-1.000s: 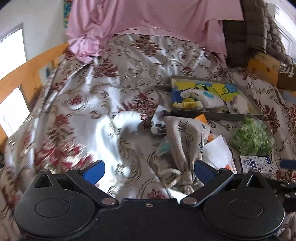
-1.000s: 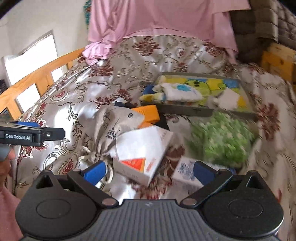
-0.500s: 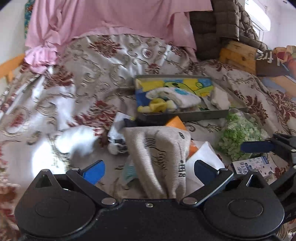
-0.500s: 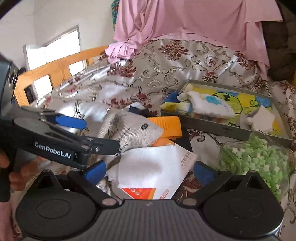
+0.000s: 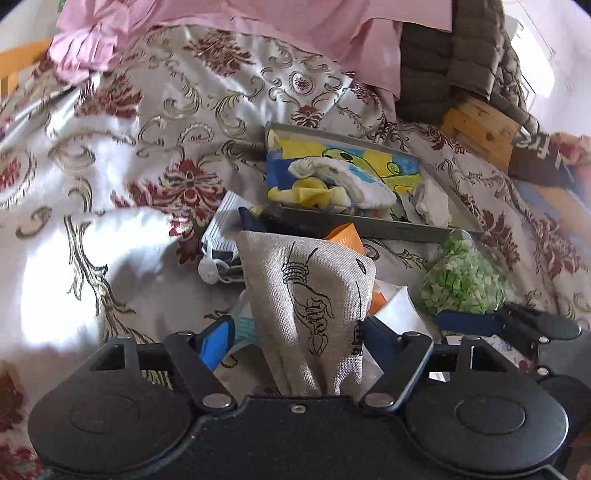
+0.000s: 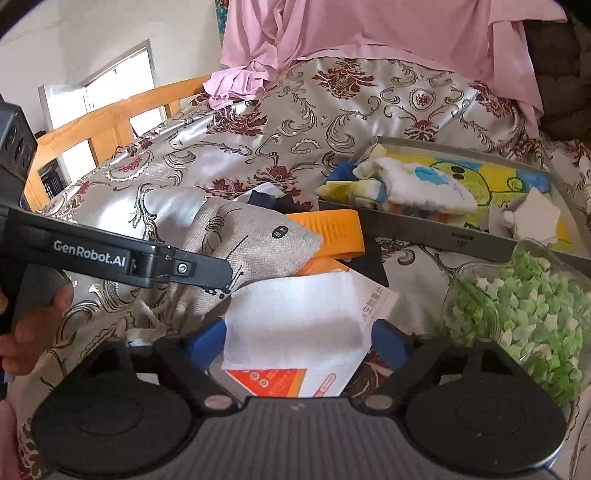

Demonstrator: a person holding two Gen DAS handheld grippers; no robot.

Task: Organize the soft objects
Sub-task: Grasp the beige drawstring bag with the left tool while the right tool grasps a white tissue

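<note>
A beige linen drawstring pouch [image 5: 314,295] with black drawings lies on the bedspread between the blue pads of my left gripper [image 5: 299,332], whose jaws stand open around it. The pouch also shows in the right wrist view [image 6: 251,243], with the left gripper's finger [image 6: 147,258] beside it. My right gripper [image 6: 295,343] is open around a white tissue pack [image 6: 295,332] with an orange label. A grey tray [image 5: 369,230] holds a yellow cartoon towel [image 6: 480,173] and small socks [image 5: 343,181].
A clear bag of green paper stars [image 6: 524,314] lies right of the tissue pack. An orange plastic piece [image 6: 328,236] and a dark item sit before the tray. A wooden bed rail [image 6: 110,125] runs at left. Pink cloth [image 6: 369,33] hangs behind.
Both grippers have moved forward and down. The left one now straddles the pouch and the right one straddles the tissue pack. Both sets of jaws have narrowed.
</note>
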